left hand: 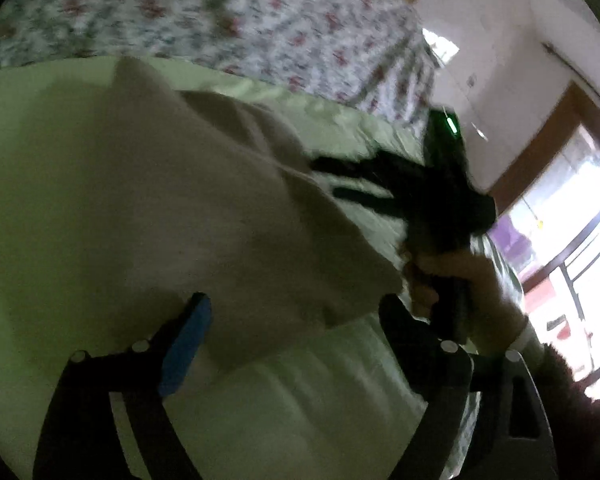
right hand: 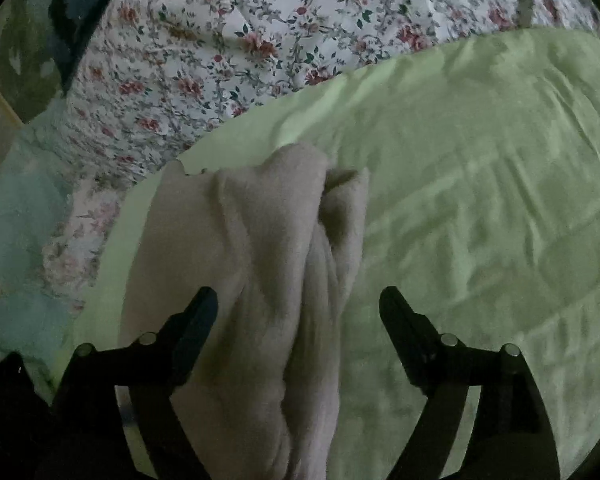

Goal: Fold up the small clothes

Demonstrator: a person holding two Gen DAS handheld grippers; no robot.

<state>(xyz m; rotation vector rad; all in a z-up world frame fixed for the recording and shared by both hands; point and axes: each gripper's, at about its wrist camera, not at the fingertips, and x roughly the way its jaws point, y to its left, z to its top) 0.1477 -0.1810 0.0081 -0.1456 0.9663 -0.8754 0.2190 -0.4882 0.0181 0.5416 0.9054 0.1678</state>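
The beige garment (right hand: 260, 280) is seen bunched on the green bed sheet (right hand: 480, 200), between the wide, empty fingers of the right gripper (right hand: 299, 304). The left gripper (left hand: 296, 312), apparently just before the cloth's edge, is likewise spread. A careless pinch may gather several layers and spoil the fold.

No readable text, labels, brand names, numbers or signs appear in either wrist view; both are dim and the left one is blurred.
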